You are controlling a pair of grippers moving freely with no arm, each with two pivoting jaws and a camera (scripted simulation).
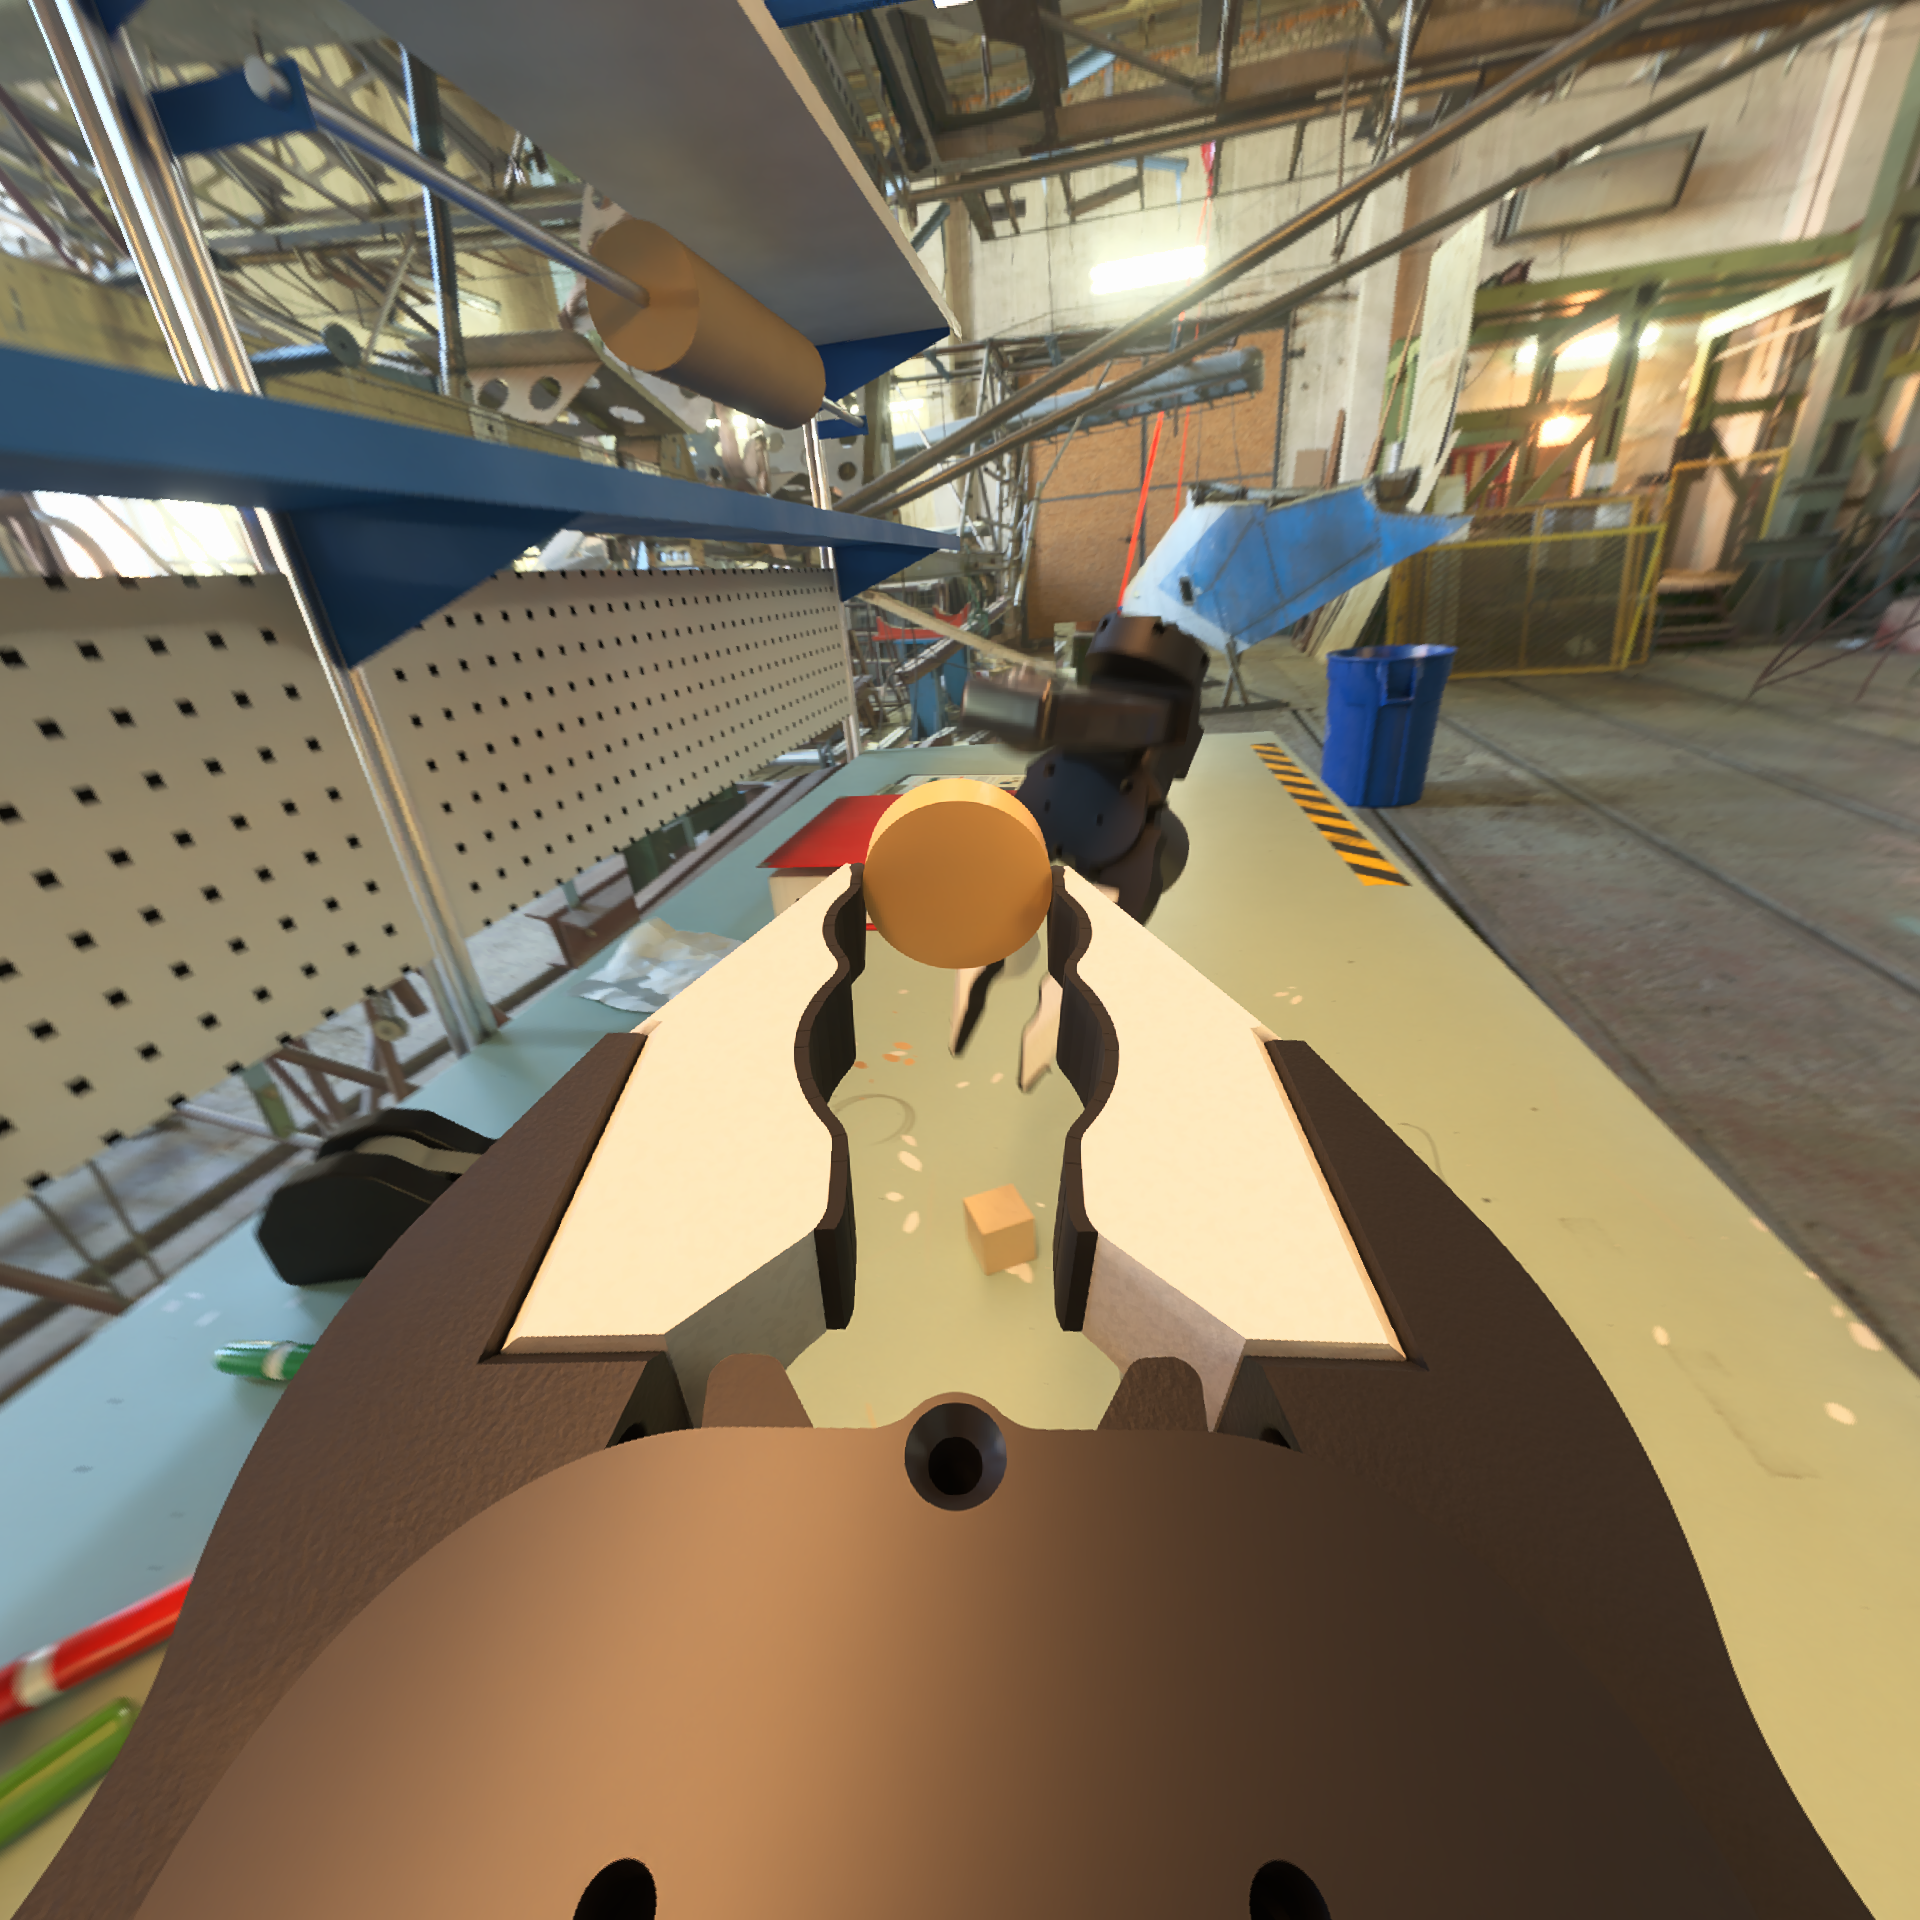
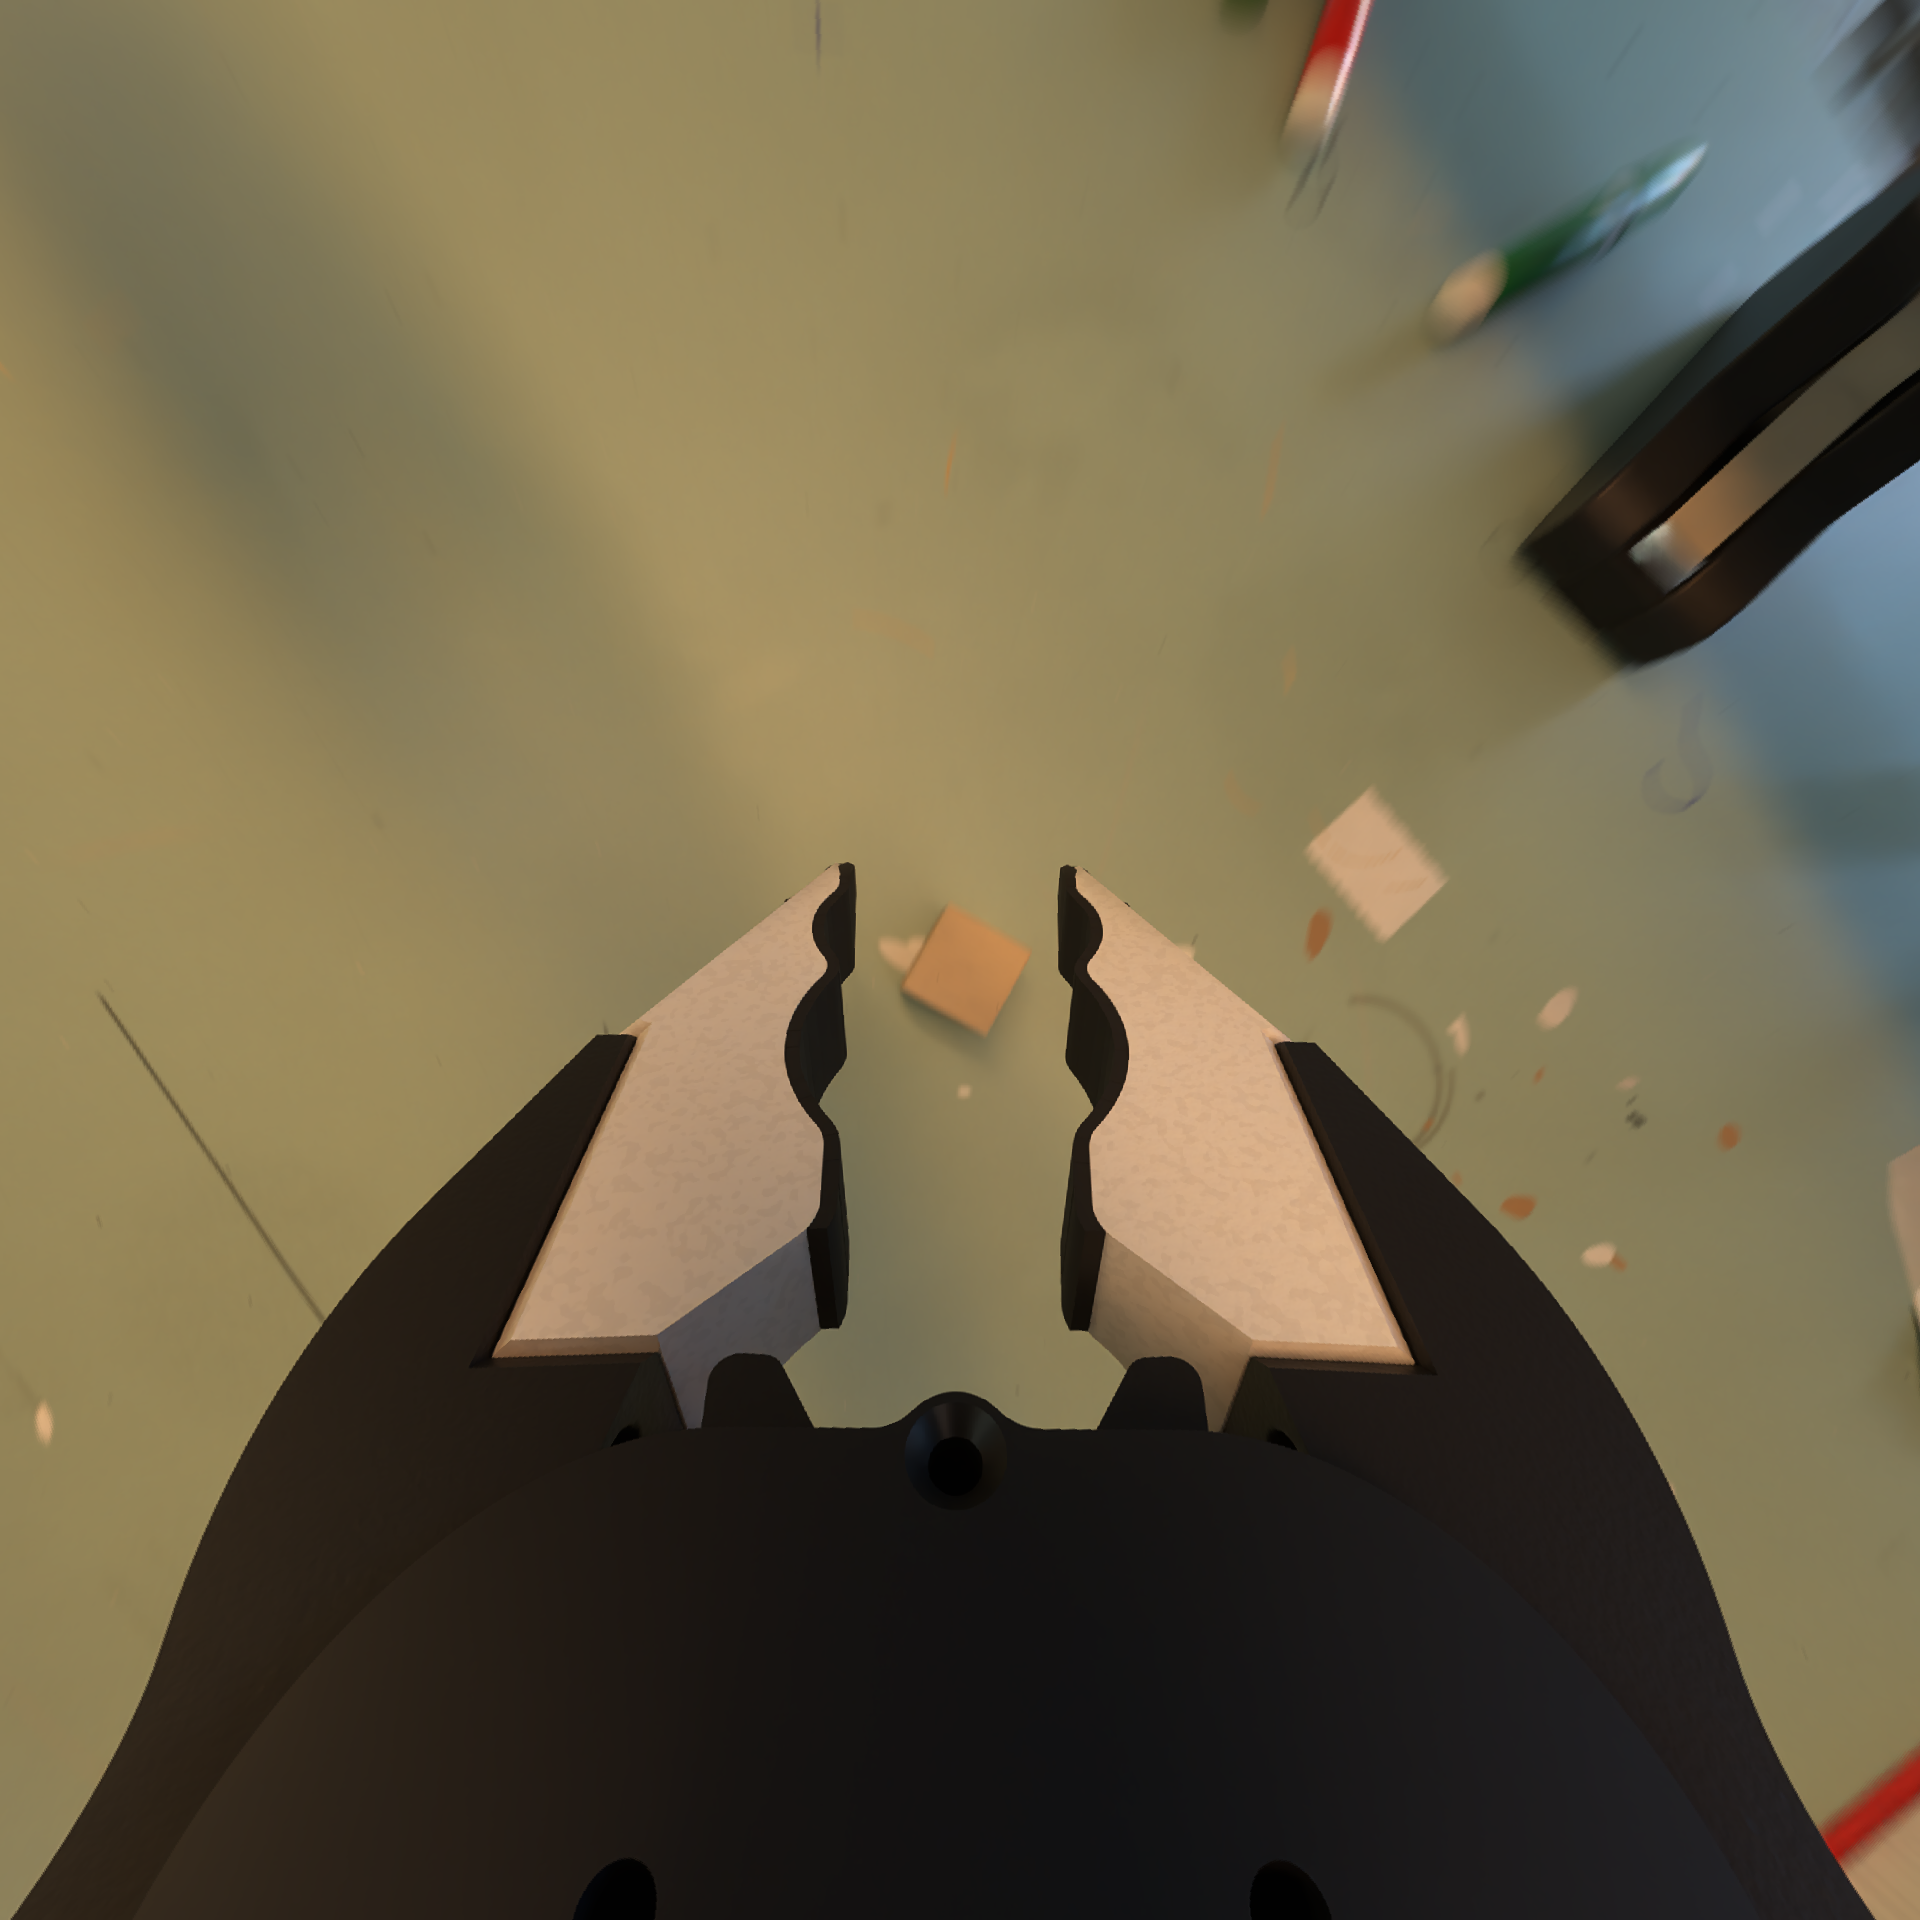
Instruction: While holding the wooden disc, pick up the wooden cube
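My left gripper (image 1: 956, 894) is shut on the wooden disc (image 1: 956, 873), a round tan puck held between its fingertips above the bench. The wooden cube (image 1: 1000, 1228) lies on the green bench top below. In the right wrist view my right gripper (image 2: 956, 914) is open and points straight down, and the cube (image 2: 966, 984) lies on the bench between and below its fingertips, not touched. The right gripper also shows in the left wrist view (image 1: 1003, 1023) as a dark blurred body above the bench beyond the disc. The left gripper's fingers (image 2: 1756, 499) show at the upper right of the right wrist view.
A pegboard (image 1: 312, 831) and blue shelves (image 1: 416, 457) stand along the bench's left side, with a wooden roll (image 1: 707, 322) on a rod. A black pouch (image 1: 353, 1205), a green pen (image 1: 260, 1359), red and green markers, a red book (image 1: 842, 831) and paper scraps (image 2: 1374, 862) lie about. A blue bin (image 1: 1382, 722) stands off the bench.
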